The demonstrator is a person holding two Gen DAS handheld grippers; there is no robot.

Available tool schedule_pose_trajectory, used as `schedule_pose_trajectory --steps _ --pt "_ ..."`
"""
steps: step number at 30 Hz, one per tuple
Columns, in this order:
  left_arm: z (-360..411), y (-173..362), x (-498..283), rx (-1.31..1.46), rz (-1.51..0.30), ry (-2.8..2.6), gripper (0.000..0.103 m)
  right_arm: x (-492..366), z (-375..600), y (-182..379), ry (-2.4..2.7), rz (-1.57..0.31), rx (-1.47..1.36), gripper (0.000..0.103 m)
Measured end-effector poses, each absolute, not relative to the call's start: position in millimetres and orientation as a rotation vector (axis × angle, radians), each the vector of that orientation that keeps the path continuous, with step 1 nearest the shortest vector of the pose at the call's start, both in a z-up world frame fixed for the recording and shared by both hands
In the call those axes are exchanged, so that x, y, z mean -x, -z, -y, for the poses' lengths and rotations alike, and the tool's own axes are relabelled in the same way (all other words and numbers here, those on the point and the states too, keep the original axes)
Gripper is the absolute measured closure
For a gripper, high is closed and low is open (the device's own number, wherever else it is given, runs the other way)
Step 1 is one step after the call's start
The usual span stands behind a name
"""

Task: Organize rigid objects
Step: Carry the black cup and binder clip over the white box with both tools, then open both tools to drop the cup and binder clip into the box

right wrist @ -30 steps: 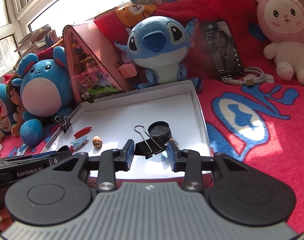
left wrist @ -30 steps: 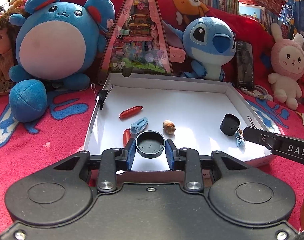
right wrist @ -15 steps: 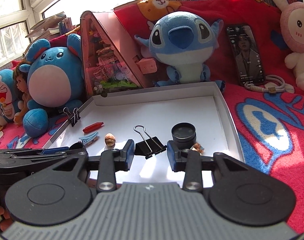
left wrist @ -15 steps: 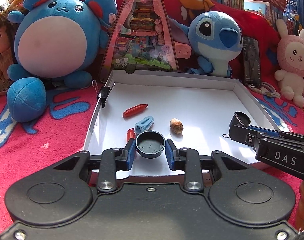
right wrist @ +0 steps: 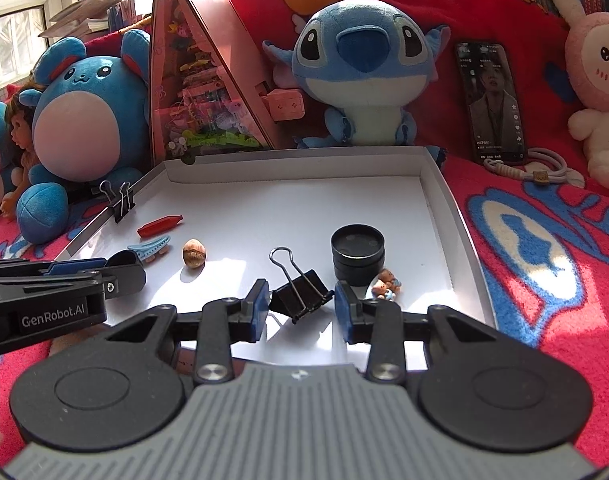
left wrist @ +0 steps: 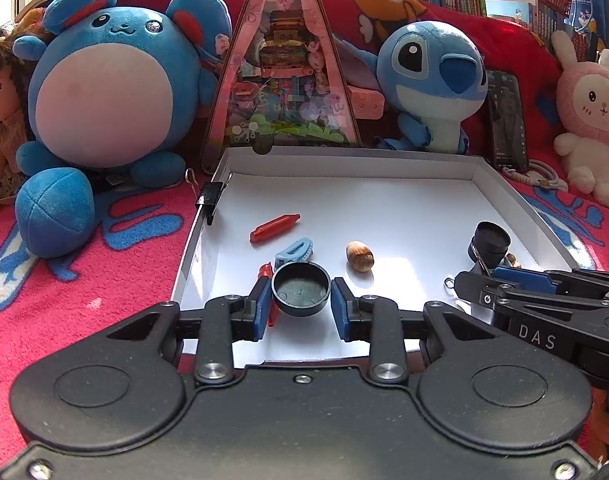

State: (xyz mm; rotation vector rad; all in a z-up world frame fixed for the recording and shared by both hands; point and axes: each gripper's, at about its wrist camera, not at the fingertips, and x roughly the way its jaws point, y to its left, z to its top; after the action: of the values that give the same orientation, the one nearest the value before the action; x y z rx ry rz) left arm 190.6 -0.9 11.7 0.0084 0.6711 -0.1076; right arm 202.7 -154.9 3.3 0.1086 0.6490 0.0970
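A dark round cap (left wrist: 301, 289) sits pinched between the blue pads of my left gripper (left wrist: 301, 297), low over the front left of the white tray (left wrist: 344, 153). My right gripper (right wrist: 301, 296) is shut on a black binder clip (right wrist: 304, 293), whose wire handles point up and away, just above the tray floor. In the right wrist view the left gripper (right wrist: 122, 270) reaches in from the left with the cap. From the left wrist view the right gripper (left wrist: 470, 282) enters at the right, in front of a black jar (left wrist: 489, 240).
In the tray lie a red crayon-like piece (left wrist: 274, 227), a blue hair clip (left wrist: 294, 250), a nut (left wrist: 359, 256) and a tiny bear figure (right wrist: 384, 282). Another binder clip (left wrist: 209, 196) grips the left rim. Plush toys, a pink triangular case (left wrist: 282, 80) and a phone (right wrist: 494, 100) surround the tray.
My right gripper has shifted left along the tray's front with the binder clip and rolled a little; the black jar now stands to its right. The left gripper and cap stayed put.
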Motion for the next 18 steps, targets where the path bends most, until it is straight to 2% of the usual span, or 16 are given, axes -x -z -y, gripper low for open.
schedule_pose_trajectory --steps 18 --pt "0.6 -3.4 -194.4 -0.031 -0.689 0.074 0.071 -207.9 144.8 -4.8 -0.081 -0.686 -0.020 0.063"
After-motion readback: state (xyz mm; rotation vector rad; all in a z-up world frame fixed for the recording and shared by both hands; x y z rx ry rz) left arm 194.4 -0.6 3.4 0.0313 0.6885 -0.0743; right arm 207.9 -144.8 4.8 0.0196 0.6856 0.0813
